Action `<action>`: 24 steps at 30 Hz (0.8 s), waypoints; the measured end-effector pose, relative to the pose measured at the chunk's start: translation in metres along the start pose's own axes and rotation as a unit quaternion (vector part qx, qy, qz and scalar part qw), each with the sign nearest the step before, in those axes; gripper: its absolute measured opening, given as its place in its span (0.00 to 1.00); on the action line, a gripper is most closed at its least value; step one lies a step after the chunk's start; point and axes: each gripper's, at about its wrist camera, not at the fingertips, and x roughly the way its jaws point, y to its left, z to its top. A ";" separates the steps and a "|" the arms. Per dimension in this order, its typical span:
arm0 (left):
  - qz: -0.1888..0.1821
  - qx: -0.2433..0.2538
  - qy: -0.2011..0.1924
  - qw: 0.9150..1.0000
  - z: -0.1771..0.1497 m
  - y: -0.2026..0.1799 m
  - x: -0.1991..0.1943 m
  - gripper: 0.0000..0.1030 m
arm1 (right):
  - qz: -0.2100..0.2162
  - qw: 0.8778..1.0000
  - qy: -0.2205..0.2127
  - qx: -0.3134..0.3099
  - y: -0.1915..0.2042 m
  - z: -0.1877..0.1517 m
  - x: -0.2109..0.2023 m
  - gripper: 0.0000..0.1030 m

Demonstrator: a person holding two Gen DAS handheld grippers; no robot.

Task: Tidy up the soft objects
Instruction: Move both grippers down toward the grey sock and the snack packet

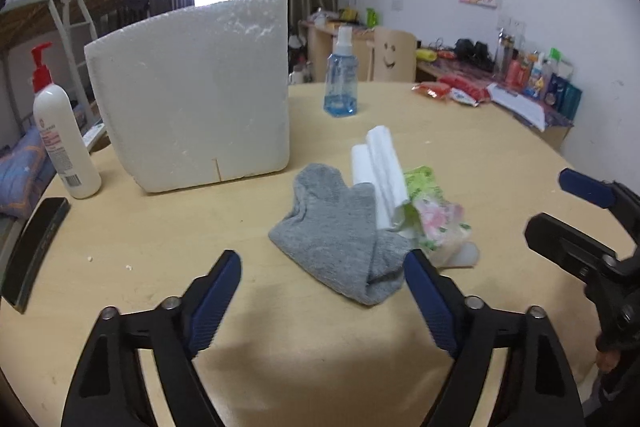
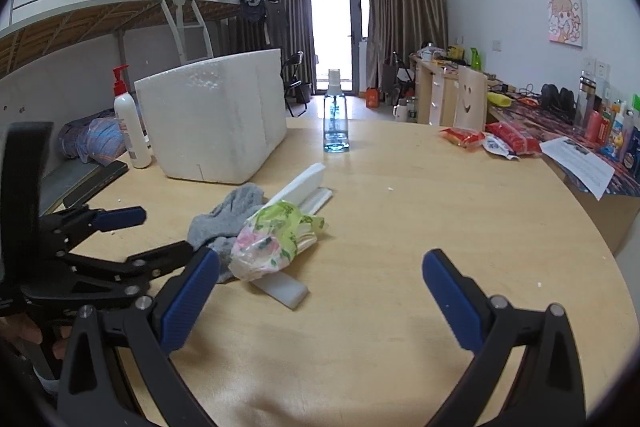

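Both sets of jaws stand wide apart with nothing between them. With my left gripper [image 1: 322, 277] I hang low over the round wooden table [image 1: 160, 247], its blue pads on either side of the near end of a grey sock [image 1: 332, 227]. Leaning on the sock's far side are white foam strips [image 1: 380, 171] and a crumpled flowered plastic bag [image 1: 434, 223], all touching in one heap. My right gripper [image 2: 320, 271] hovers beside the heap, its left pad just beside the bag [image 2: 272, 239]. Behind the heap stands a white foam box [image 1: 192, 95], a lotion pump bottle [image 1: 60, 131] to its left, a blue spray bottle [image 1: 341, 79] to its right.
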 end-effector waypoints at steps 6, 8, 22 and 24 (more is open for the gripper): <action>-0.016 0.007 0.025 1.000 0.004 -0.005 0.014 0.69 | 0.011 1.000 0.012 -0.001 0.000 0.005 0.011 1.00; -0.018 0.007 0.035 0.999 0.005 -0.005 0.018 0.68 | 0.013 1.000 0.016 0.000 -0.001 0.005 0.015 1.00; -0.052 -0.006 0.061 0.997 0.010 0.001 0.032 0.30 | 0.036 0.998 0.049 -0.004 0.003 0.012 0.040 1.00; -0.058 0.000 0.059 0.997 0.010 0.000 0.030 0.23 | 0.036 0.998 0.055 -0.007 0.005 0.012 0.043 1.00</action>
